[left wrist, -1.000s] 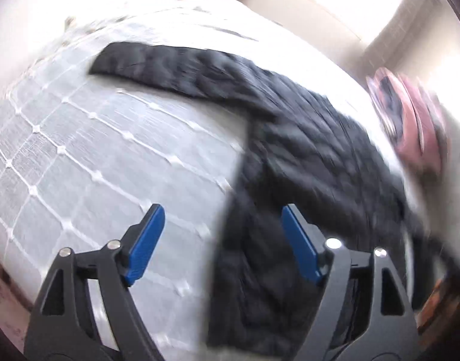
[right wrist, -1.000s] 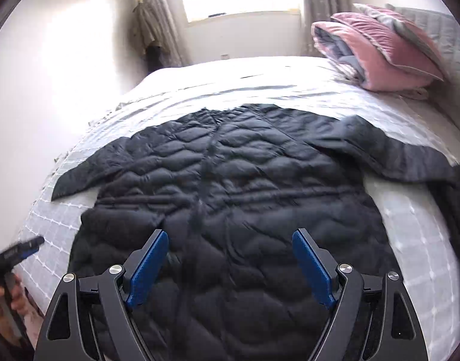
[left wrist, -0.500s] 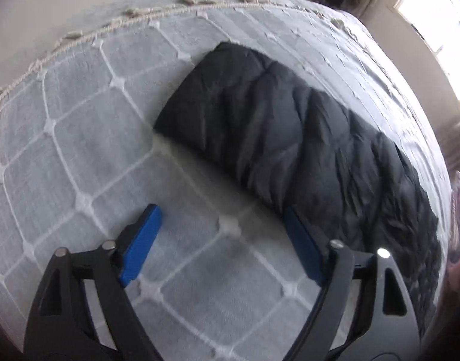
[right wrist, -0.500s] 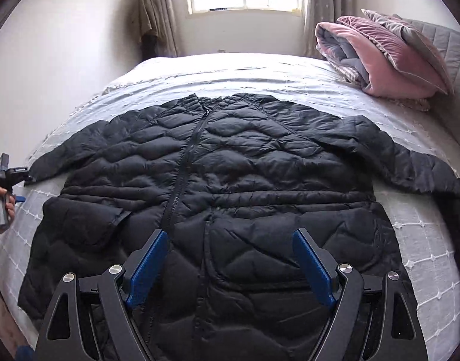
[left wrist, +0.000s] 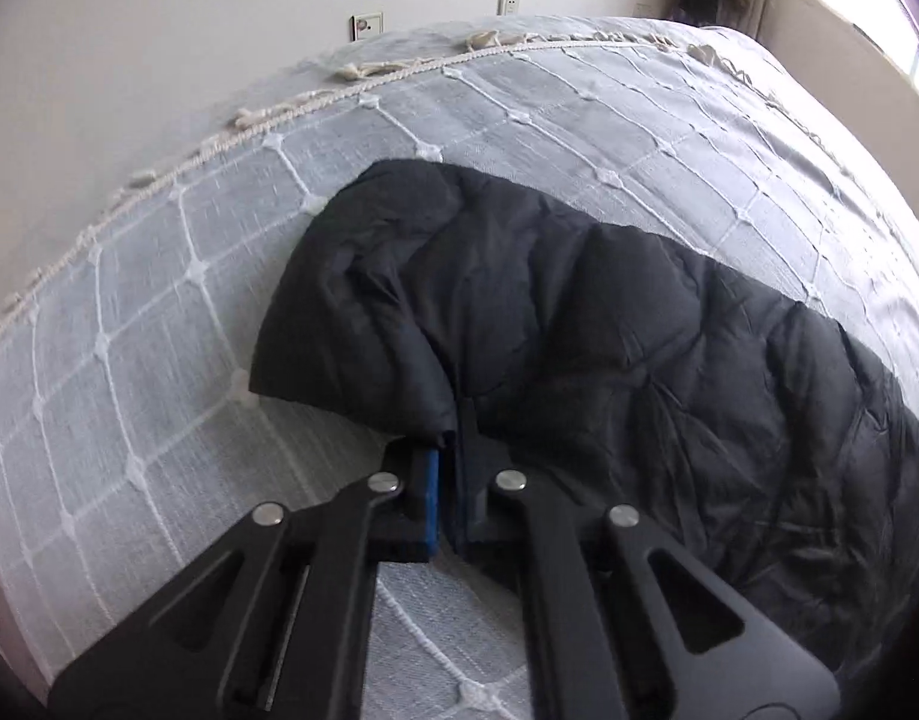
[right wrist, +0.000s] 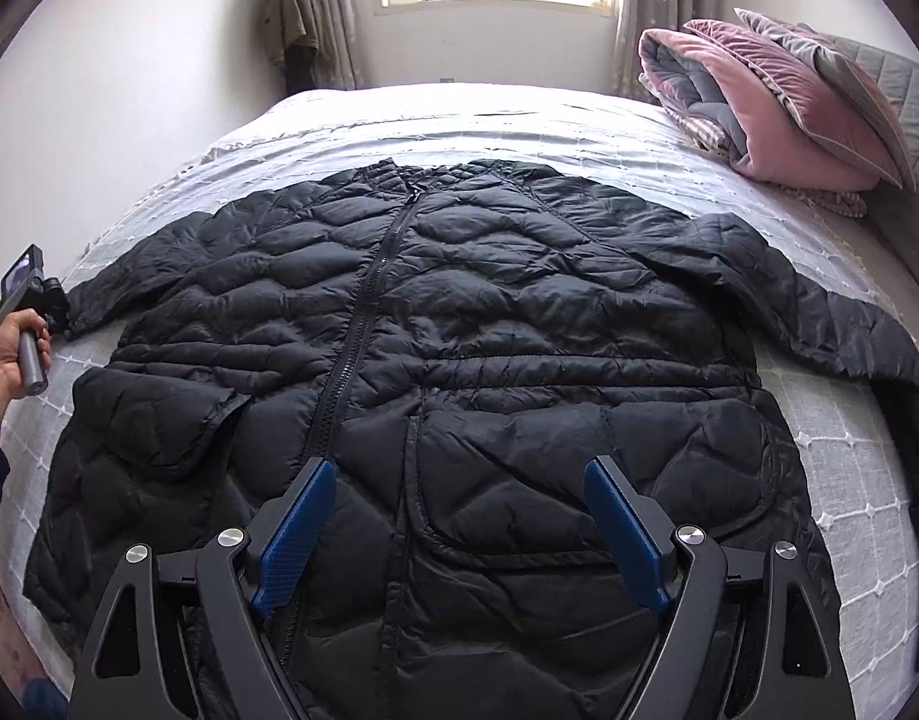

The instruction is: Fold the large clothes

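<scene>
Now left gripper (left wrist: 449,450) pinching jacket (right wrist: 459,330) cuff (left wrist: 351,324)

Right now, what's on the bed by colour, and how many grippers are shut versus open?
Black jacket: 1
Pink and grey folded bedding: 1 pile
Pale grid bedspread: 1
Gripper shut on the jacket's sleeve cuff: 1, the left gripper
Gripper open: 1, the right gripper
Total: 5

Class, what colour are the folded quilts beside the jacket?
Pink and grey quilts, clearest in the right wrist view.

jacket (right wrist: 459,360) on bed (right wrist: 849,480), pillows (right wrist: 777,102) behind
</scene>
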